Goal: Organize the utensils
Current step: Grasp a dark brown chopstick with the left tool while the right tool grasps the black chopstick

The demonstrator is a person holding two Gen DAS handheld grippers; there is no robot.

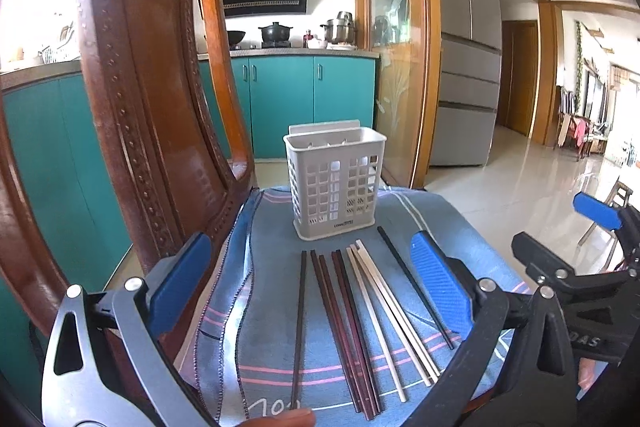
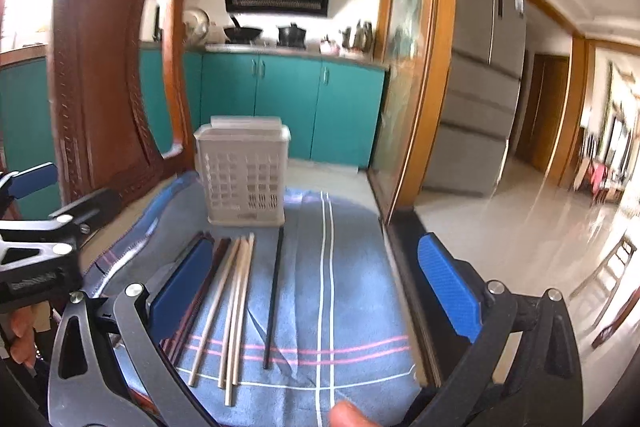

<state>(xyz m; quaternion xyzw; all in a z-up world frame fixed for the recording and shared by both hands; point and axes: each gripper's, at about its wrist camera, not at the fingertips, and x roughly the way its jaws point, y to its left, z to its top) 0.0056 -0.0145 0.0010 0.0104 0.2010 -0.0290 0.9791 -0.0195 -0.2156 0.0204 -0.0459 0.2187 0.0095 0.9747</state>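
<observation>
Chopsticks nearest the lens, fanned on the blue striped cloth (image 1: 280, 347) just in front of the white perforated plastic utensil holder (image 1: 335, 183). Left to right from the holder's front: one dark brown wooden chopstick (image 1: 299, 327) lying alone, a touching cluster of reddish-brown chopsticks (image 1: 346, 323), pale beige chopsticks (image 1: 384, 311) partly overlapping, then a thin black chopstick (image 1: 414, 287) apart from the others.

Handling, my read: light, stiff, thin sticks lying flat on soft cloth. Probably smooth enough to roll or skid under the pads. Best hold is across the shaft near mid-length so it won't pivot; singles at the edges are easier than the cluster. Holder is light too and could tip or slide if bumped on entry.

Pose: left gripper (image 1: 320, 287) is low and level, aimed at the holder, jaws spread wide and straddling the whole fan, holding nothing. Right gripper (image 2: 316, 283) is beside it, same heading, jaws also wide apart and empty, with the beige and black sticks between its fingers. Wooden chair back (image 1: 152, 87) stands left of the holder.
</observation>
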